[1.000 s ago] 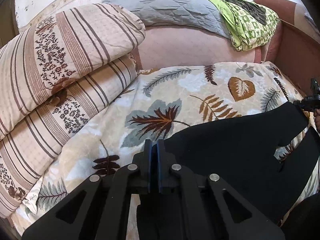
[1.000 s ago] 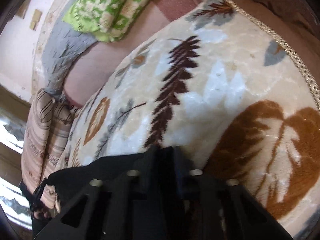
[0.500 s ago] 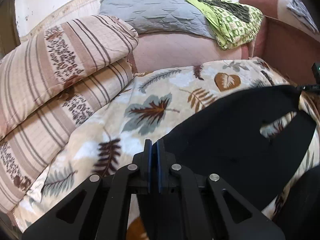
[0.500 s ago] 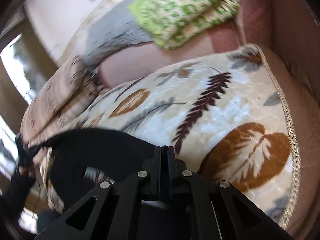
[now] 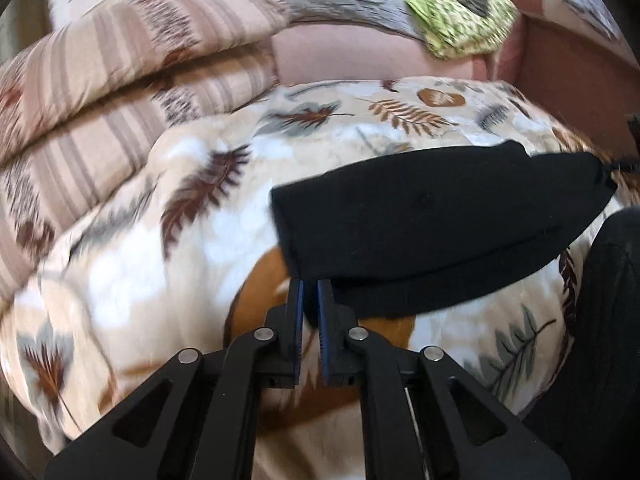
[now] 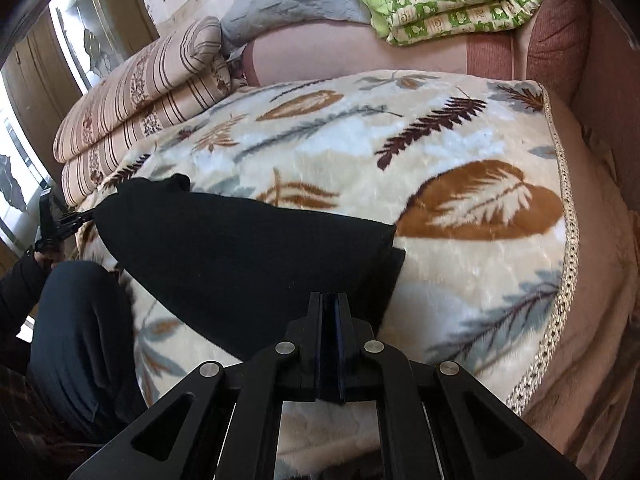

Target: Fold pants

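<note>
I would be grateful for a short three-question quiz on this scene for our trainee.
1. True or false: the black pants lie on the striped quilt.
2. What lies next to the grey cushion at the back? A) a green patterned cloth B) a red towel C) a white box
3. In a few words: how do the jaws of the right gripper stand?

Key: 1. False: they lie on the leaf-patterned blanket. 2. A. 3. Shut, on an edge of the pants.

Folded black pants (image 5: 436, 216) lie on the leaf-print blanket (image 5: 168, 248); left gripper (image 5: 310, 292) jaws slightly parted, empty.
</note>
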Demonstrator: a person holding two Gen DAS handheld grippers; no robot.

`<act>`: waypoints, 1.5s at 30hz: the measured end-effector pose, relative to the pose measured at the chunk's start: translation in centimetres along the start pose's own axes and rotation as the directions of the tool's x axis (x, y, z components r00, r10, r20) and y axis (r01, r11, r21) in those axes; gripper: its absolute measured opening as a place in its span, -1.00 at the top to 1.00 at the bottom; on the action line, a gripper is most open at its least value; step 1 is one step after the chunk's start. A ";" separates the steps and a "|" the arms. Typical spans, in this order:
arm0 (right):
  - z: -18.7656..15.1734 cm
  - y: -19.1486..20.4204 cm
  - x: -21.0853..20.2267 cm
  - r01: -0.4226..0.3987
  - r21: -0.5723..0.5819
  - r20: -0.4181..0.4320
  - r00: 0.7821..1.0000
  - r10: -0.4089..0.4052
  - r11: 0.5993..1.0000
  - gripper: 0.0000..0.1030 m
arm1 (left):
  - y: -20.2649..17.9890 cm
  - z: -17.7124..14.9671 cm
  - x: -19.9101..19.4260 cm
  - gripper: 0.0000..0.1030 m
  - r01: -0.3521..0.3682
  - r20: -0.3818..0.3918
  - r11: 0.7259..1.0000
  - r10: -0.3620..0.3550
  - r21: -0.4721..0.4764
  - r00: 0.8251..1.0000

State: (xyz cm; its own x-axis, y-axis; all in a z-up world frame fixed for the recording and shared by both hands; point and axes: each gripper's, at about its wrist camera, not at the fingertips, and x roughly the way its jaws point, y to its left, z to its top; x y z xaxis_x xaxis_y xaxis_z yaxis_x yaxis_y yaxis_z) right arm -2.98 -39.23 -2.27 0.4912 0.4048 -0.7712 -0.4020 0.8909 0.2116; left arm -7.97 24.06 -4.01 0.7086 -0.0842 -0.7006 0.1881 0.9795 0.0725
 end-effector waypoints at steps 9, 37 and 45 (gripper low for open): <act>-0.6 -0.4 -3.3 0.102 0.065 0.106 0.988 -0.108 0.993 0.57 | 3.2 -0.7 -3.4 0.23 0.134 0.078 0.872 -0.110 -0.471 0.991; -1.9 5.1 0.6 0.147 -0.059 -0.136 0.979 -0.154 0.987 0.43 | -9.2 1.1 2.4 0.56 0.239 0.006 0.950 -0.243 -0.199 0.970; 7.2 16.5 1.8 -0.034 -0.228 0.073 0.996 0.052 0.973 0.38 | -9.4 4.0 1.3 0.56 0.220 0.065 0.949 -0.211 -0.224 0.975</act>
State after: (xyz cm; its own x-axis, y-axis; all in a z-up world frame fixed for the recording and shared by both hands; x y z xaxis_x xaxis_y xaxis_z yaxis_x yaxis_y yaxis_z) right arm -3.23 -22.30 4.17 0.5252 0.4644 -0.7130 -0.5838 0.8063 0.0951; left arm -6.12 14.02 -2.76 0.6958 -0.3004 -0.6523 0.1821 0.9524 -0.2444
